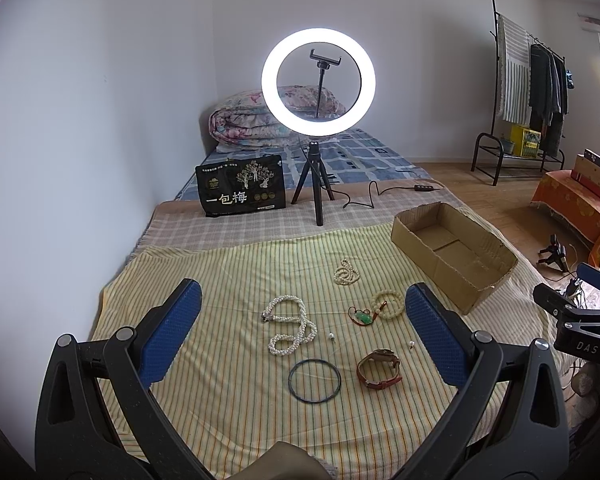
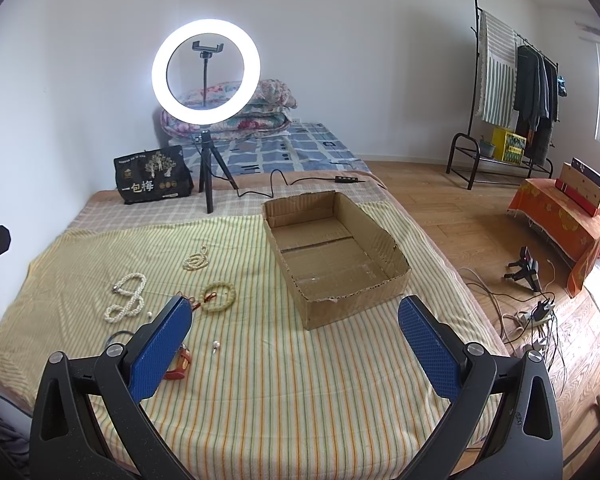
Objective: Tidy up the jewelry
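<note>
Jewelry lies on a striped yellow cloth (image 1: 228,400): a long pearl necklace (image 1: 290,325), a small cream bead string (image 1: 346,272), a pale bead bracelet (image 1: 388,303), a green pendant on a red cord (image 1: 363,317), a dark thin bangle (image 1: 314,380), a brown leather watch (image 1: 379,369) and two small pearl earrings (image 1: 332,336). An empty cardboard box (image 1: 456,248) stands to the right. My left gripper (image 1: 300,320) is open above the jewelry, empty. My right gripper (image 2: 296,320) is open and empty in front of the box (image 2: 332,252), with the watch (image 2: 180,364) beside its left finger.
A lit ring light on a tripod (image 1: 318,80) and a black snack bag (image 1: 241,190) stand behind the cloth, with a cable and remote (image 1: 424,188). A folded quilt (image 1: 256,120) lies at the wall. Cables and a power strip (image 2: 536,316) lie on the floor at the right.
</note>
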